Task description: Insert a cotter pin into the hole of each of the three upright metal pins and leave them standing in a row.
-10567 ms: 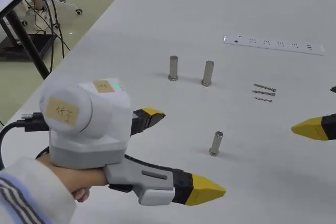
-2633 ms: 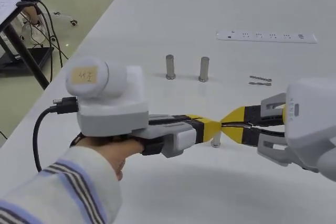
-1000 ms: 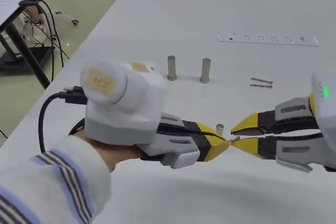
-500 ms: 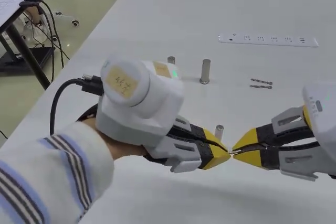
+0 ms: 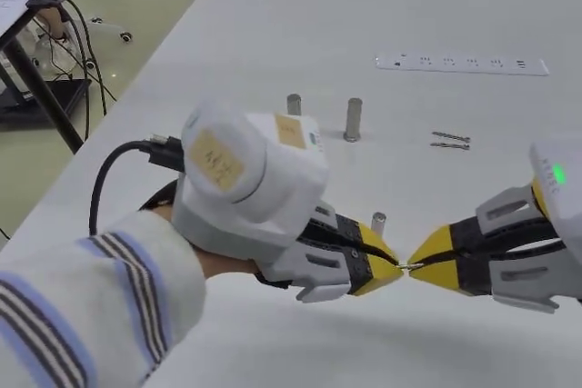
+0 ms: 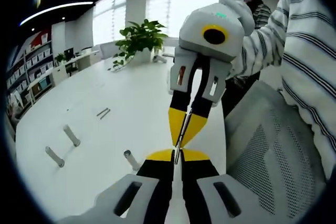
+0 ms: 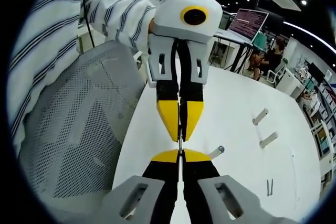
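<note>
Head view: the left tongs (image 5: 393,263), yellow-tipped on a grey-white body, meet the right tongs (image 5: 418,267) tip to tip low over the white counter (image 5: 273,24). Both are closed to a sliver, and a thin silver cotter pin (image 5: 406,266) bridges the tips, nipped at each end. At 11 o'clock from the tips the nearest metal pin (image 5: 378,222), a short grey cylinder, stands upright on the counter. Farther off, between 11 and 12 o'clock, the second metal pin (image 5: 353,121) and the third metal pin (image 5: 294,104) stand upright too. Two spare cotter pins (image 5: 452,141) lie side by side at 1 o'clock, with a long white power strip (image 5: 462,64) beyond them.

Left gripper view: the left tongs (image 6: 176,156) rise from 6 o'clock, pressed together. The right tongs (image 6: 186,127) reach down from 12 o'clock, and the cotter pin (image 6: 180,142) runs from one pair into the other. The nearest metal pin (image 6: 130,159) sits at 9 o'clock of the tips, and the spare cotter pins (image 6: 103,112) at 10.

Right gripper view: the right tongs (image 7: 180,156) at 6 o'clock and the left tongs (image 7: 180,124) from 12 o'clock are both shut on the cotter pin (image 7: 179,142). The nearest metal pin (image 7: 216,152) sits at 3 o'clock, near the tips.
</note>
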A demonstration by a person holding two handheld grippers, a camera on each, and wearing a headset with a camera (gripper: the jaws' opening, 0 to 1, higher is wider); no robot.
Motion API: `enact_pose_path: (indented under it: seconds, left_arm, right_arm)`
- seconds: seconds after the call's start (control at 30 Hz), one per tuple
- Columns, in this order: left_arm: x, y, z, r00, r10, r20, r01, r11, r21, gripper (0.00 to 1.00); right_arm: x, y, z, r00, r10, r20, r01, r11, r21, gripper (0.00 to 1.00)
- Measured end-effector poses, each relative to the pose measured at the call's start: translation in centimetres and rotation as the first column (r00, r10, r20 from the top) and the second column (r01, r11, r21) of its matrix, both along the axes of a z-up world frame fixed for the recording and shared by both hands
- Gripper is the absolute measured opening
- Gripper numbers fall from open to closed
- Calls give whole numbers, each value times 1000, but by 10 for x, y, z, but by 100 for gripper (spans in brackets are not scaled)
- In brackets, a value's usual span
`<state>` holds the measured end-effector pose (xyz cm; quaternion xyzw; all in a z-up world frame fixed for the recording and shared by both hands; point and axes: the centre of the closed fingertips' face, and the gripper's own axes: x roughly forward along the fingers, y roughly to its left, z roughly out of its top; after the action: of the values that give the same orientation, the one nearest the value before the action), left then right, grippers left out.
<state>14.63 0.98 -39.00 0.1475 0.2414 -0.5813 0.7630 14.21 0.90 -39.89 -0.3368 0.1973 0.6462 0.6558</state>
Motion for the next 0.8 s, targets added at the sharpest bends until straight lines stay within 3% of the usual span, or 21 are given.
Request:
enact_pose_path:
  seconds: [0.07,0.4,0.8]
  left_arm:
    - [4,1,-1,1000,21,-12,-21,1000,-10,4]
    - [25,14,-6,993,116,12,-116,993,-3,12]
    - [51,23,-11,984,177,20,-177,984,8,15]
  right_arm:
    - [1,0,0,1000,-10,-5,10,1000,4,0]
    - [21,-11,-6,995,-97,-16,97,995,7,0]
    - [46,-21,-13,973,-225,-47,227,973,43,0]
